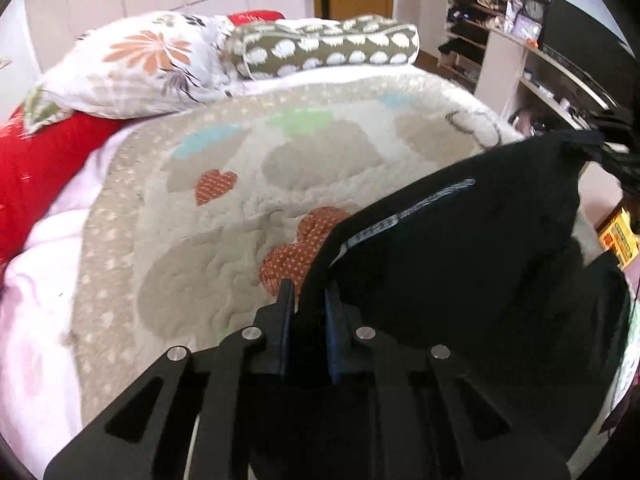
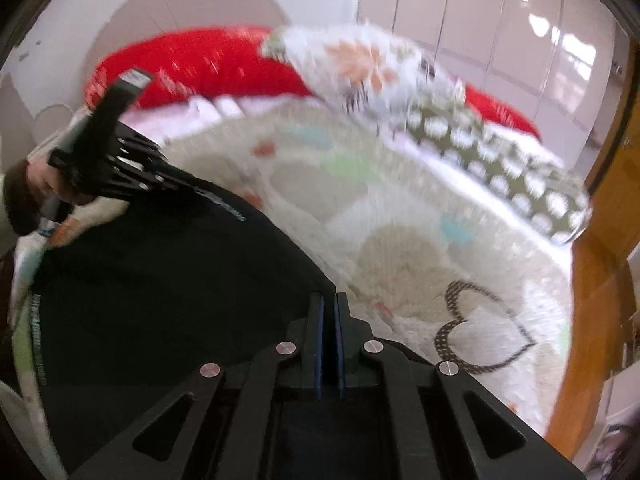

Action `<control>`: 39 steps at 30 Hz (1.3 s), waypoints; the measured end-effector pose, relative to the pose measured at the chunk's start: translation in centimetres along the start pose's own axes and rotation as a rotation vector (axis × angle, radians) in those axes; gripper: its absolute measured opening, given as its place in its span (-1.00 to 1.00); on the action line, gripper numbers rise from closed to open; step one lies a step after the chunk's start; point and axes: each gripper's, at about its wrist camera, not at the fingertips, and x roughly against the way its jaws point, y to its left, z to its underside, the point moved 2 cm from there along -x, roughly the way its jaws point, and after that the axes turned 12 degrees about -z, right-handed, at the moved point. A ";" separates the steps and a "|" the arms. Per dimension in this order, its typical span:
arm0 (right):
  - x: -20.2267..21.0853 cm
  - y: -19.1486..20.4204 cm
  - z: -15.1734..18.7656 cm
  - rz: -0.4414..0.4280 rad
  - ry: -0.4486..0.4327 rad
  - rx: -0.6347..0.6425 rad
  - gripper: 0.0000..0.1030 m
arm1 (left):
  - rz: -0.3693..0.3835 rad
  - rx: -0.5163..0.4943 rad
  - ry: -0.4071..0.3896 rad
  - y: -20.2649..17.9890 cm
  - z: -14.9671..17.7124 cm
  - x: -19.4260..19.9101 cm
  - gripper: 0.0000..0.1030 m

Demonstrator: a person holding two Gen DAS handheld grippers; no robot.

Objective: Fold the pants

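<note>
The black pants [image 1: 460, 248] fill the lower right of the left wrist view and the lower left of the right wrist view, held up off the bed between the two tools. The left tongs [image 1: 308, 300] are nearly closed, with a fold of the dark cloth pinched between the blue pads. The right tongs [image 2: 329, 308] stand pressed almost together at the cloth's edge; they appear to grip it, though the contact itself is hard to see. A pale printed strip runs along the cloth's upper edge.

Judgement: the fold is at an early or middle stage. The garment is spread and lifted, not laid down, and no finished fold shows.

Surroundings: a fleece blanket [image 1: 240, 184] with heart patches covers the bed at centre frame. A flowered pillow [image 1: 132, 68] and a dotted olive pillow [image 1: 324, 48] lie at upper left and upper centre, over a red cushion [image 1: 36, 160]. Shelves [image 1: 532, 64] stand at upper right. The blanket offers open room; only the pillows bound it.
</note>
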 end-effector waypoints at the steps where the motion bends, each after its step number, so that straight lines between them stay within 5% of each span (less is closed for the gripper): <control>1: 1.5 1.2 0.0 -0.004 -0.024 0.007 -0.93 | -0.001 0.018 -0.011 0.0 0.3 1.3 -0.80; 8: 9.4 11.9 4.6 -0.040 -0.071 0.094 -0.93 | 0.062 0.197 -0.073 -1.5 5.6 10.2 -0.80; 12: 10.3 16.5 10.0 -0.162 -0.036 0.040 -0.93 | 0.089 0.308 -0.089 -2.7 10.1 13.0 -0.77; 14: 8.7 17.5 13.1 -0.208 0.006 -0.039 -0.92 | 0.095 0.352 -0.036 -3.3 12.3 12.5 -0.72; 18: 4.9 17.3 17.1 -0.188 0.109 -0.168 -0.79 | -0.027 0.336 0.104 -4.0 14.9 11.4 -0.59; 20: 5.3 17.8 16.7 -0.212 0.103 -0.186 -0.37 | -0.088 0.329 0.089 -3.5 15.6 12.9 -0.37; 22: 6.7 19.0 15.2 -0.263 0.043 -0.159 -0.01 | -0.147 0.344 0.060 -2.8 15.9 14.2 0.33; 25: 6.9 20.9 11.7 -0.307 -0.074 -0.116 0.30 | -0.242 0.426 0.013 -0.4 15.9 15.4 0.54; 29: 3.3 24.1 7.6 -0.347 -0.122 -0.052 0.29 | -0.236 0.624 0.047 3.5 17.2 14.9 0.63; 36: -5.8 28.6 4.3 -0.389 -0.071 0.017 0.27 | -0.171 0.751 0.148 4.6 18.8 9.5 0.63; 39: -9.8 28.9 4.2 -0.374 -0.012 -0.011 -0.08 | -0.121 0.759 0.158 3.8 18.4 7.4 0.63</control>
